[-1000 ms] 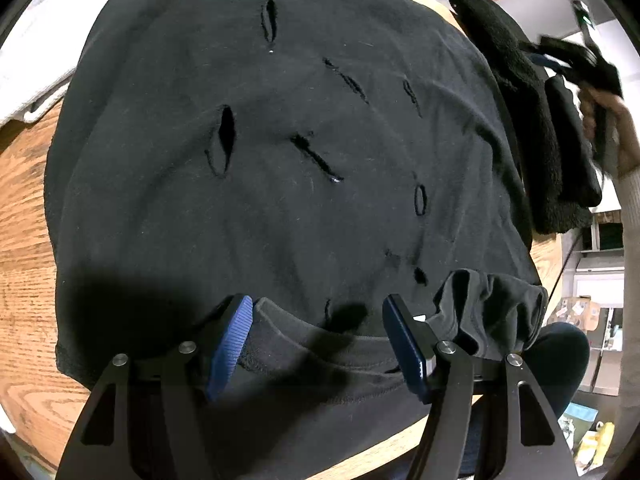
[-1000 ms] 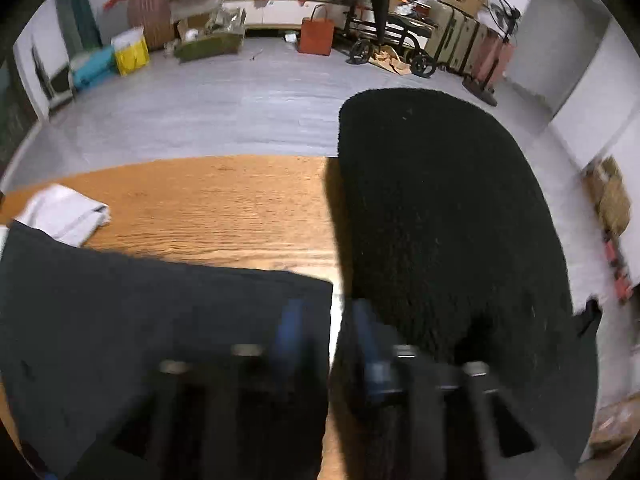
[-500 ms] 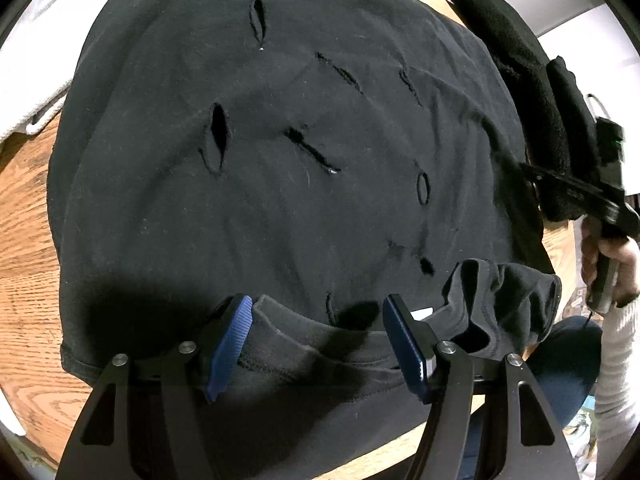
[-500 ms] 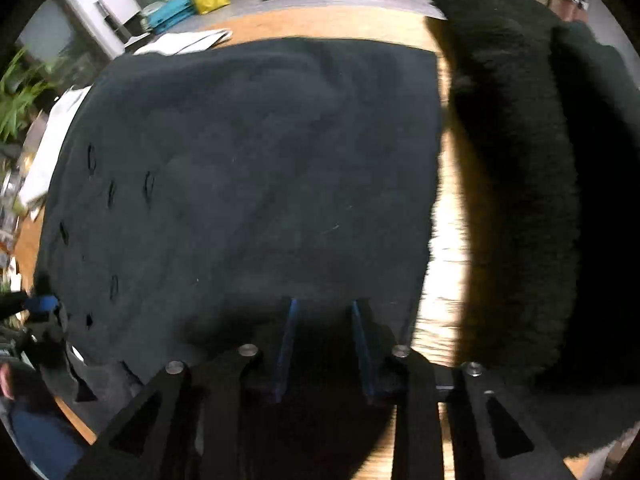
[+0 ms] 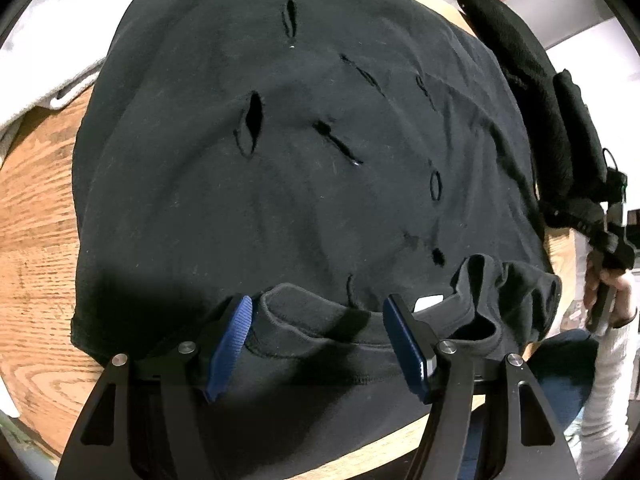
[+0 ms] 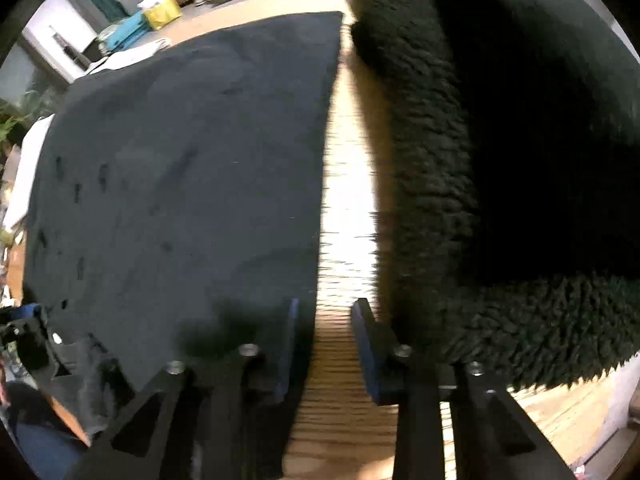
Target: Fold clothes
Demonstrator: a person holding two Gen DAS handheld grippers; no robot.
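Observation:
A black t-shirt (image 5: 304, 160) with several slits lies spread flat on the wooden table (image 5: 36, 208). My left gripper (image 5: 316, 332) is open just above its neckline collar (image 5: 320, 320), with a bunched sleeve (image 5: 508, 296) to the right. The shirt also shows in the right wrist view (image 6: 192, 184). My right gripper (image 6: 324, 344) is open and empty above the bare wood strip (image 6: 344, 220) beside the shirt's side edge. It shows at the far right of the left wrist view (image 5: 600, 224), held in a hand.
A black fleece garment (image 6: 500, 160) lies right of the shirt, also in the left wrist view (image 5: 536, 92). A white cloth (image 5: 48, 52) lies at the shirt's upper left. The table's near edge (image 5: 380, 448) runs below the collar. Room clutter stands beyond the table.
My right gripper has dropped and shifted right, from over the shirt's body to the wood strip at its edge. My left gripper has stayed over the collar.

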